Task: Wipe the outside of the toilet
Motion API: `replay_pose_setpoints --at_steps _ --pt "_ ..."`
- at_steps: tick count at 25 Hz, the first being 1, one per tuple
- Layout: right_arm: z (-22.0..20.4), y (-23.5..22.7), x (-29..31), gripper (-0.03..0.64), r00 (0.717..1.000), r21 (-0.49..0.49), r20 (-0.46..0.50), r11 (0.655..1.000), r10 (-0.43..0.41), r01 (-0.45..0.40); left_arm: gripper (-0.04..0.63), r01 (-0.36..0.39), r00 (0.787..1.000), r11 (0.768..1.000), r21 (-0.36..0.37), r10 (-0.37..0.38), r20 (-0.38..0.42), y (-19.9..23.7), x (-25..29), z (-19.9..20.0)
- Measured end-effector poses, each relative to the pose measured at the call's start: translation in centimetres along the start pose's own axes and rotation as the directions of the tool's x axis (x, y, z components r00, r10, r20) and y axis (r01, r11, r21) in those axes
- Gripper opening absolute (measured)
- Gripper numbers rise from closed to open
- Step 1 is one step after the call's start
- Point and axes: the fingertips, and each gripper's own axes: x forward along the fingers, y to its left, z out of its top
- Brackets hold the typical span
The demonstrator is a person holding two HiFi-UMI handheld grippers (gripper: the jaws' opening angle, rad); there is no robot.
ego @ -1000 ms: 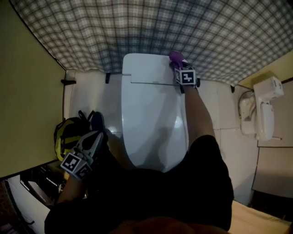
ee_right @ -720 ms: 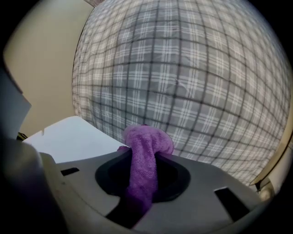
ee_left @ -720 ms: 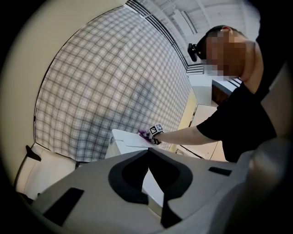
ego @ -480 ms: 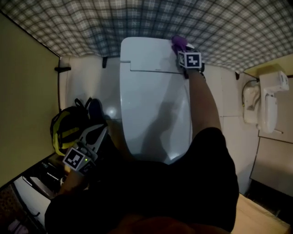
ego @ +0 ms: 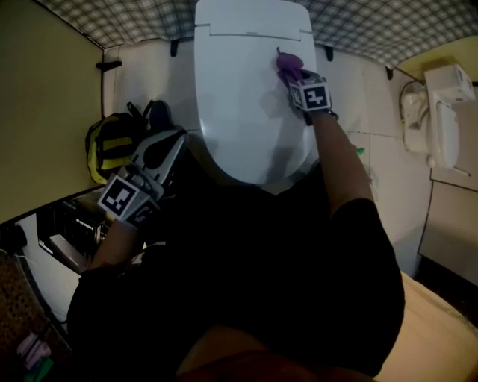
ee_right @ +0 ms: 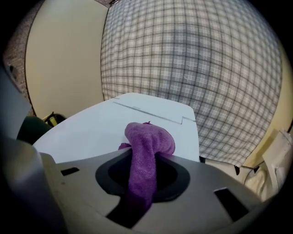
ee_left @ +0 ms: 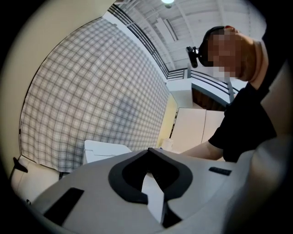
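The white toilet (ego: 243,104) with its lid down fills the top middle of the head view. My right gripper (ego: 293,74) is shut on a purple cloth (ego: 287,65) that presses on the lid's right side, just in front of the tank. In the right gripper view the purple cloth (ee_right: 147,145) bulges out between the jaws over the toilet lid (ee_right: 96,125). My left gripper (ego: 163,149) hangs beside the bowl's front left, jaws together and holding nothing. In the left gripper view, that left gripper (ee_left: 149,151) points past the toilet tank (ee_left: 103,148) at the checked wall.
A yellow and black bag (ego: 110,142) lies on the floor left of the toilet, against the beige partition (ego: 45,112). A white wall unit (ego: 442,112) hangs at the right. The checked wall (ego: 388,22) stands behind the tank. Dark clutter (ego: 67,235) sits at the lower left.
My right gripper has drawn the cloth from the tank's back right corner forward onto the lid's right side. The left gripper has come up slightly beside the bowl. The head view has tilted down.
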Motion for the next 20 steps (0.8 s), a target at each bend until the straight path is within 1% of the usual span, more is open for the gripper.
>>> replay_pose_setpoints --at_steps 2,6,9,12,14,16,18,19,20 --pt "-3.5 3.0 -3.2 0.095 1.0 -0.009 -0.004 1.0 0.016 -0.016 0.004 0.037 0.999 0.999 0.021 -0.037 0.021 -2.5 -0.3 0.4" --pt "-10.2 7.8 -8.9 0.094 1.0 -0.047 -0.024 0.999 0.011 -0.013 0.004 0.108 0.993 0.993 0.056 -0.11 0.038 -7.4 -0.6 0.5" --pt "-14.4 10.5 -12.8 0.094 0.999 -0.069 -0.039 0.997 0.021 -0.023 0.003 0.171 0.983 0.982 0.079 -0.175 0.052 -11.0 -0.2 0.7" --pt "-18.2 12.8 -16.0 0.094 0.998 -0.07 -0.058 0.997 0.022 -0.026 0.003 0.227 0.97 0.968 0.103 -0.234 0.066 -14.0 -0.1 1.1" --pt "-20.3 14.4 -17.7 0.095 0.997 -0.061 -0.075 0.997 0.034 -0.039 0.003 0.252 0.962 0.96 0.121 -0.262 0.072 -15.5 -0.2 1.4" --pt "-21.9 16.2 -18.9 0.095 0.991 -0.02 -0.104 0.996 0.083 -0.086 0.003 0.271 0.957 0.954 0.128 -0.281 0.073 -16.6 -0.3 1.5" --pt "-23.8 18.3 -19.4 0.095 0.97 0.025 -0.172 0.985 0.174 -0.172 0.003 0.284 0.954 0.951 0.122 -0.293 0.058 -17.4 -0.6 1.2" --pt "-24.6 19.0 -19.5 0.097 0.958 0.026 -0.205 0.98 0.2 -0.199 0.003 0.285 0.955 0.95 0.125 -0.293 0.051 -17.5 -0.6 1.1" --pt "-24.9 19.2 -19.6 0.096 0.953 0.015 -0.219 0.977 0.209 -0.211 0.003 0.28 0.956 0.951 0.133 -0.289 0.047 -17.5 -0.7 1.0"
